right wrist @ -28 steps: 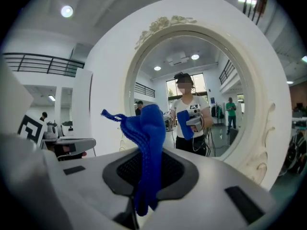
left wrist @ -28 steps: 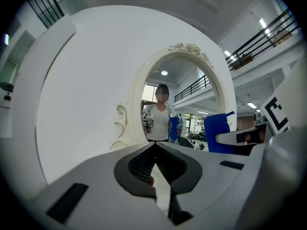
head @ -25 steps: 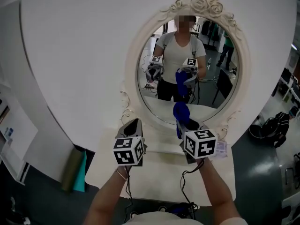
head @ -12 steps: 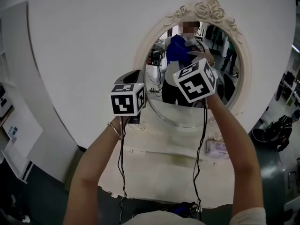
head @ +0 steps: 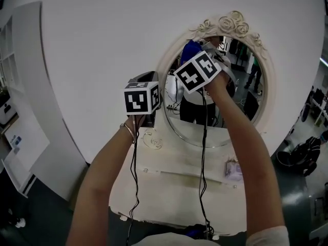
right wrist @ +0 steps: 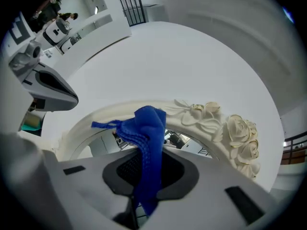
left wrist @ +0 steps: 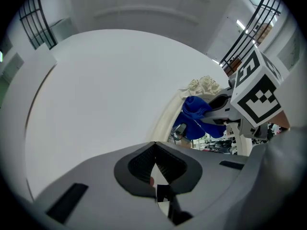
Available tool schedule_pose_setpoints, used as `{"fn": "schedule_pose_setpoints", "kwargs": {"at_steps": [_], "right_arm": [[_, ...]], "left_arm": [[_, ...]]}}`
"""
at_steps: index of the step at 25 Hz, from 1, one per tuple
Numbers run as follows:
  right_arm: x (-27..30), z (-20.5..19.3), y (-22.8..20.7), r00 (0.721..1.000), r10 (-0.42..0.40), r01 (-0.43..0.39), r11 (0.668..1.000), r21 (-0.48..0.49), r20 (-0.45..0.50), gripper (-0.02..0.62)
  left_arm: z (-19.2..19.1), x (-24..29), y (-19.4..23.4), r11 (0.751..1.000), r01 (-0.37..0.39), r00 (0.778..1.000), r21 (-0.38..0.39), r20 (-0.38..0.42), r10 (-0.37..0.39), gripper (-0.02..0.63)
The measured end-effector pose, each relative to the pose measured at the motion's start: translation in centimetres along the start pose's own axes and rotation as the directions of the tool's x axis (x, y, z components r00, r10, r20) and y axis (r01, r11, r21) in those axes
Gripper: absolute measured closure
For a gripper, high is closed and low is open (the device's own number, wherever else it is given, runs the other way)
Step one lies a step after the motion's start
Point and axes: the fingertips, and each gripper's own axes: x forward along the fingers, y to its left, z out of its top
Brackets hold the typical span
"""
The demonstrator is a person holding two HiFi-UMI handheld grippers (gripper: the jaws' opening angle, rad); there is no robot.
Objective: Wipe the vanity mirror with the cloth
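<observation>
**Blue cloth held at the upper left of the vanity mirror**

The blue cloth (head: 190, 49) (right wrist: 146, 143) (left wrist: 194, 121) is bunched at the upper left of the vanity mirror (head: 253, 86), just below and to the left of the mirror's carved rose crest (head: 230, 23) (right wrist: 240, 138). The right gripper (head: 204, 49) (right wrist: 144, 176) grips it: its jaws are closed on a hanging fold, and the rest of the cloth stands up ahead of them as a loose knot. Whether the cloth actually presses on the glass cannot be told. The right gripper's marker cube (head: 197, 72) tilts toward the mirror, in front of the upper left of the glass.

The left gripper (head: 146, 80) (left wrist: 156, 169) is raised just outside the mirror's left edge, before the white curved wall panel (head: 92, 50). Its jaws are drawn together and nothing lies between them.

Both of the person's forearms reach up toward the mirror, and a thin bracelet (head: 128, 132) circles the left wrist. Black cables (head: 202, 163) hang from both grippers. Below the mirror stands the cream vanity table (head: 174, 188), with a small pale packet (head: 233, 169) on its top, below the mirror's lower right.
</observation>
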Motion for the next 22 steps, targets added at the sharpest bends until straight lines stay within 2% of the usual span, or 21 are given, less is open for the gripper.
{"fn": "schedule_pose_setpoints", "kwargs": {"at_steps": [7, 11, 19, 22], "right_arm": [[0.7, 0.3, 3.5, 1.000, 0.025, -0.025, 0.998, -0.060, -0.004, 0.529], [1.3, -0.6, 6.3, 0.998, 0.053, -0.055, 0.994, -0.098, -0.024, 0.529], [2.7, -4.3, 13.7, 0.996, 0.079, -0.089, 0.963, -0.253, -0.051, 0.529], [2.7, -5.9, 17.0, 0.991, 0.120, -0.131, 0.952, -0.275, -0.058, 0.529]], "left_arm": [[-2.9, -0.6, 0.7, 0.999, -0.022, 0.999, 0.029, -0.041, 0.023, 0.600], [-5.4, -1.1, 1.2, 0.999, -0.029, 0.997, 0.016, -0.072, 0.030, 0.601], [-13.7, -2.0, 1.7, 0.999, -0.041, 0.986, -0.027, -0.163, 0.036, 0.601], [-16.7, -2.4, 1.8, 0.998, -0.044, 0.982, -0.039, -0.188, 0.036, 0.600]]}}
